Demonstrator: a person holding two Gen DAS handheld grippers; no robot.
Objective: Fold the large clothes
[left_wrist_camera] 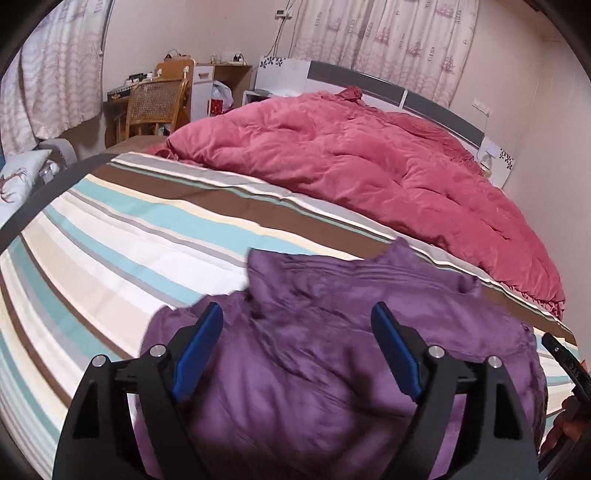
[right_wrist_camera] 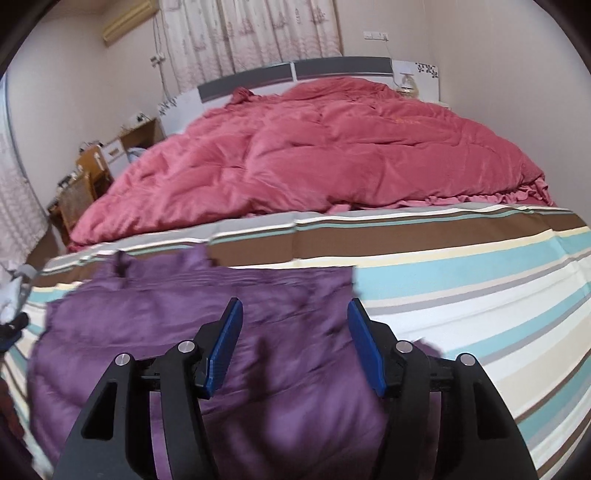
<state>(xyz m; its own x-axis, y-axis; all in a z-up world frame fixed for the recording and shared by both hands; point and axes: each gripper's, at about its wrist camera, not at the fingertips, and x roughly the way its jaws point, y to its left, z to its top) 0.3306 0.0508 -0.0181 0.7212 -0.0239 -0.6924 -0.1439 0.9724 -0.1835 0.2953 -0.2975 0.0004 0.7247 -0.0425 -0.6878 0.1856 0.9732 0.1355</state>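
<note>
On the near part of a bed's striped sheet (left_wrist_camera: 122, 236) of brown, turquoise and cream bands lies a crumpled purple quilted garment (left_wrist_camera: 314, 354). The left gripper (left_wrist_camera: 297, 354) hangs over its left part, blue pads spread, pinching nothing. The right gripper (right_wrist_camera: 295, 347) hangs over its right edge, likewise spread and empty. A rumpled pink-red comforter (right_wrist_camera: 314, 155) fills the far side.

This is a bedroom in a home. A wide bed with a grey and white headboard (right_wrist_camera: 295, 72) carries a striped sheet in brown, teal and cream (left_wrist_camera: 110, 236) and a crumpled pink-red quilt (right_wrist_camera: 314, 147). Pale patterned curtains (left_wrist_camera: 388, 33) hang behind, and a woven cane chair (left_wrist_camera: 155, 101) stands at a wooden desk (left_wrist_camera: 229, 74) in the corner.
</note>
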